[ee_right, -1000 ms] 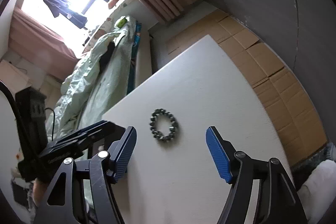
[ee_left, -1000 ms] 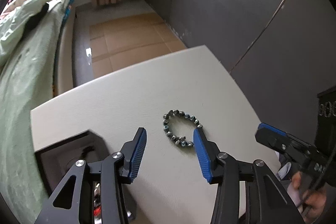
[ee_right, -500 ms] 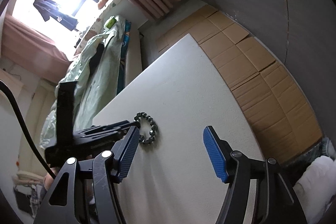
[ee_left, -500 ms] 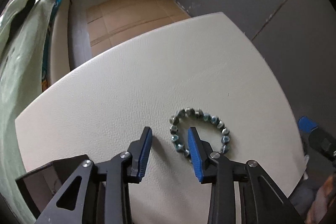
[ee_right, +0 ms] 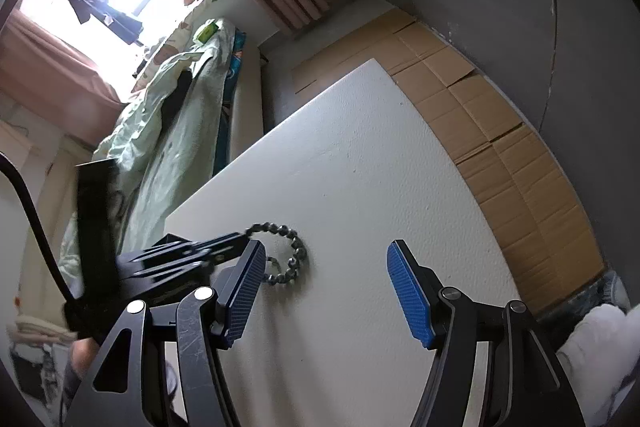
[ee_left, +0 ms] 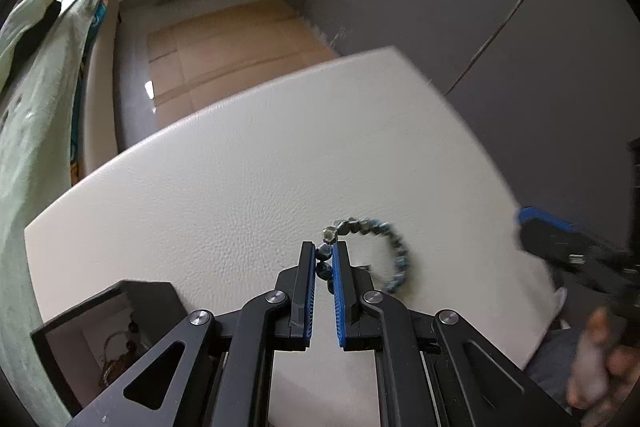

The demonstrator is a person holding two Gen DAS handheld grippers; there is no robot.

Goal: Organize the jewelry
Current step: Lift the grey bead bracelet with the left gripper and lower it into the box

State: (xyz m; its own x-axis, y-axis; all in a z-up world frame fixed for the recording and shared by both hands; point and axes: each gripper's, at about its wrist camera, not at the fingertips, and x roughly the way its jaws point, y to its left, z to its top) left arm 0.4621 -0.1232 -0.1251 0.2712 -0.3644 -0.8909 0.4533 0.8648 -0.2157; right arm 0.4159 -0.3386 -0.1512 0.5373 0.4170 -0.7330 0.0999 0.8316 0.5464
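Left tongs pinch 1 side of a beaded bracelet lying on the white table; right tongs, spread wide, hover just beside the bracelet

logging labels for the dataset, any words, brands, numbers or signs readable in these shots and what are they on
None can be read in either view.
The left gripper, shut on the bead bracelet, shows a faint pale mark on its black side in the right wrist view, too blurred to read.
The right gripper, the white table and the open black box show no lettering.
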